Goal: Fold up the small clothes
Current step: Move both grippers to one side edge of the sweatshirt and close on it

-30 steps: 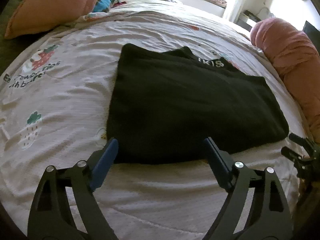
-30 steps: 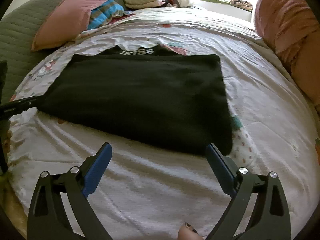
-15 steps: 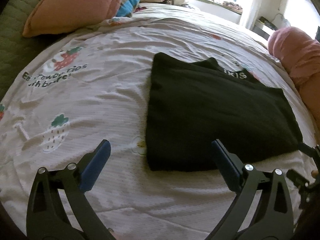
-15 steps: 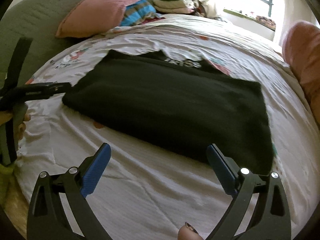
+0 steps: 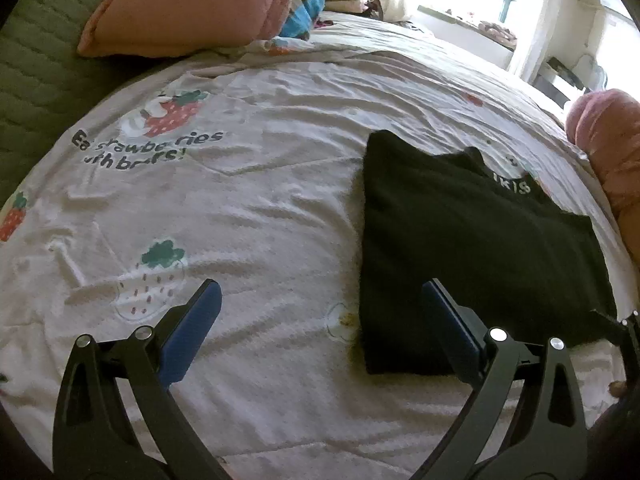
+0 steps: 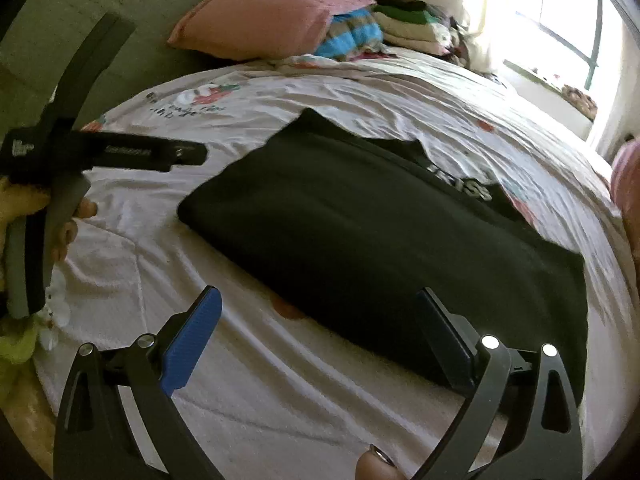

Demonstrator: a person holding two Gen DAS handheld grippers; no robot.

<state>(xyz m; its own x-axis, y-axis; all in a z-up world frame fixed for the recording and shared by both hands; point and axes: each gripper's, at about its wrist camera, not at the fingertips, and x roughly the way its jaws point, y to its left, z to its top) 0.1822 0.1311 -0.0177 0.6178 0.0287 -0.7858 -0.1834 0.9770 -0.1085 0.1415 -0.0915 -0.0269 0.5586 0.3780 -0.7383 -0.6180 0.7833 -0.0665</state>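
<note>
A black folded garment point(image 5: 472, 248) with white lettering at its collar lies flat on the white strawberry-print bed sheet point(image 5: 248, 208). My left gripper point(image 5: 320, 300) hovers open over the sheet by the garment's near left corner, and its right finger overlaps the near edge. Nothing sits between its pads. In the right wrist view the same garment point(image 6: 380, 232) runs diagonally. My right gripper point(image 6: 318, 308) is open above its near long edge, holding nothing. A person's hand point(image 6: 68, 232) holding the left tool shows at the left of that view.
A pink pillow point(image 5: 192, 4) and a green quilted headboard point(image 5: 36, 60) stand at the far left. Folded clothes point(image 6: 408, 20) are stacked at the back near the bright window. A pink bolster point(image 5: 608, 140) lines the right side of the bed.
My left gripper moved left, so the garment now sits right of its fingers, which spread a little wider. The right view swung and rolled, bringing the hand with the left tool into view.
</note>
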